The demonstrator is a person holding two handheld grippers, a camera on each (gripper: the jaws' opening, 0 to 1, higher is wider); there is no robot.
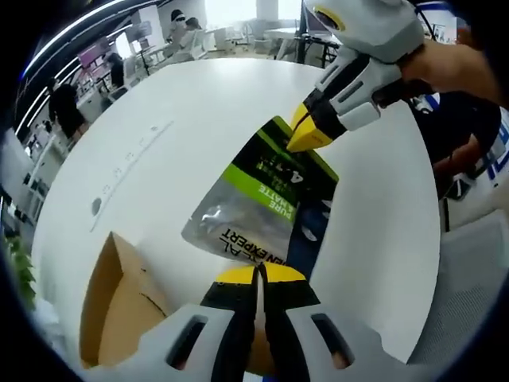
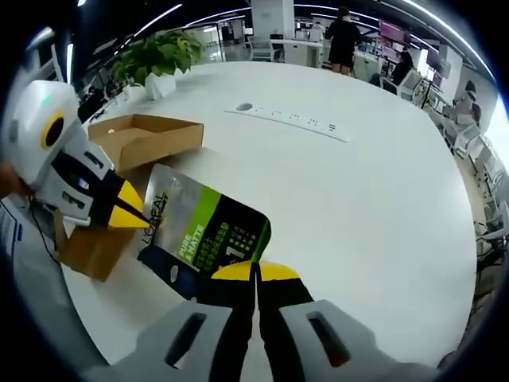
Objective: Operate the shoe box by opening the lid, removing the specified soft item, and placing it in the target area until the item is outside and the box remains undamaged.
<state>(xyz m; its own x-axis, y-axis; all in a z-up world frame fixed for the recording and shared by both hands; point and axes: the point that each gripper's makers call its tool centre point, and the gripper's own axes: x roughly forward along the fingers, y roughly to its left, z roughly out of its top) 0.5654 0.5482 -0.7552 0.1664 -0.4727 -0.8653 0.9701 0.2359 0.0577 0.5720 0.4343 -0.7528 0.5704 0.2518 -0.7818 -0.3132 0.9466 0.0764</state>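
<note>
Pouch (image 1: 254,211) is already out of the shoe box (image 1: 119,306), so this looks like the carry/place step, not the opening step. The soft item is a silver, green and black sachet, held flat and stretched between the two claws just beside the box, above the white table (image 1: 199,119). Left claw (image 1: 258,274): yellow tips pressed together, pinching the pouch's near edge, the one closest to the box. Right claw (image 1: 306,135): tips also pressed together, pinching the opposite edge, the one farther from the box. The right gripper view agrees: right claw (image 2: 256,272) nipped on the green-and-black end of the pouch (image 2: 203,231), left claw (image 2: 127,213) on the silver end, right by the box (image 2: 147,135). Box sits open with its flap folded out; no crush or tear that I can see, though part of it is hidden behind the left claw. Can't tell whether the pouch is touching the table or hanging just above it. No marked target area visible, so I'd guess bare table well apart from the box, toward the power strip (image 2: 290,119). Next move, as I read it: move both claws together away from the box, lower the pouch flat, then spread both claws. Risk: uneven pull tearing or dropping it.
</note>
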